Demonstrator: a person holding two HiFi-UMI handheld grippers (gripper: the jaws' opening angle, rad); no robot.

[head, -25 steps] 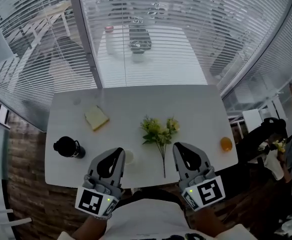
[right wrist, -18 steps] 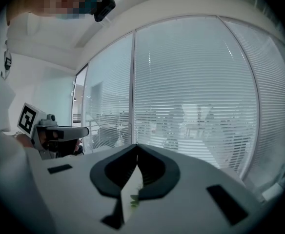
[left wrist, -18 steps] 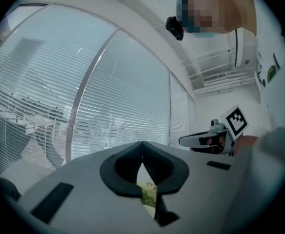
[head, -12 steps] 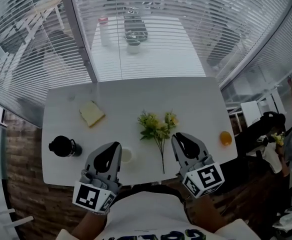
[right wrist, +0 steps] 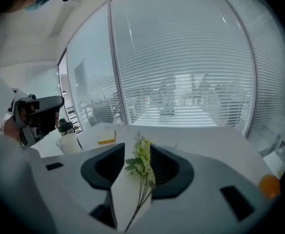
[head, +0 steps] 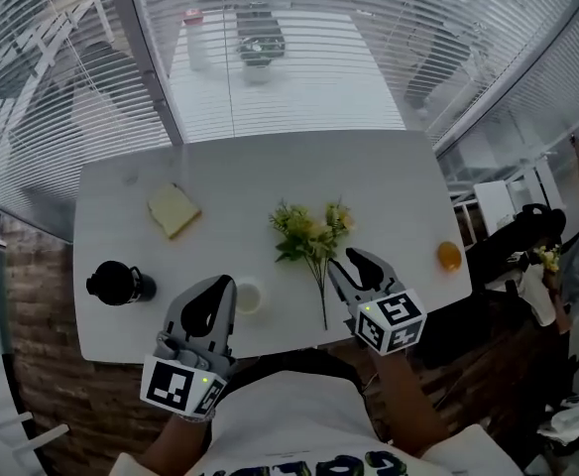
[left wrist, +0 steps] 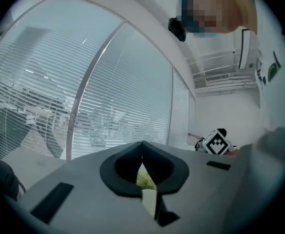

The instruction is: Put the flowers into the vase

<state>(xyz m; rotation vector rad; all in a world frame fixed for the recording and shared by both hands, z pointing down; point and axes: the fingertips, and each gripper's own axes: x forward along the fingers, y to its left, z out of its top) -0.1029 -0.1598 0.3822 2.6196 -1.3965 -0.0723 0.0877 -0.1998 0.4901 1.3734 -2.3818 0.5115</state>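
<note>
A bunch of yellow-green flowers (head: 312, 234) lies on the white table (head: 399, 186), its thin stem running toward the near edge. My right gripper (head: 354, 264) hangs just right of the stem. Its jaws have just been opening and stand apart. In the right gripper view the flowers (right wrist: 143, 162) show in the gap of that gripper (right wrist: 136, 151), and the pads do not press on them. A small white vase (head: 247, 296) stands left of the stem. My left gripper (head: 208, 310) sits beside it, shut and empty, and is also in its own view (left wrist: 142, 146).
A black bottle (head: 119, 283) stands at the table's left. A yellow sponge-like slab (head: 173, 210) lies at the back left and an orange (head: 449, 256) at the right edge. Blinds and glass walls rise behind the table. The right gripper's marker cube (left wrist: 215, 141) shows in the left gripper view.
My right gripper has dropped toward the table, tipped down beside the stem, and its jaws have parted. The left gripper has sunk slightly and stays shut.
</note>
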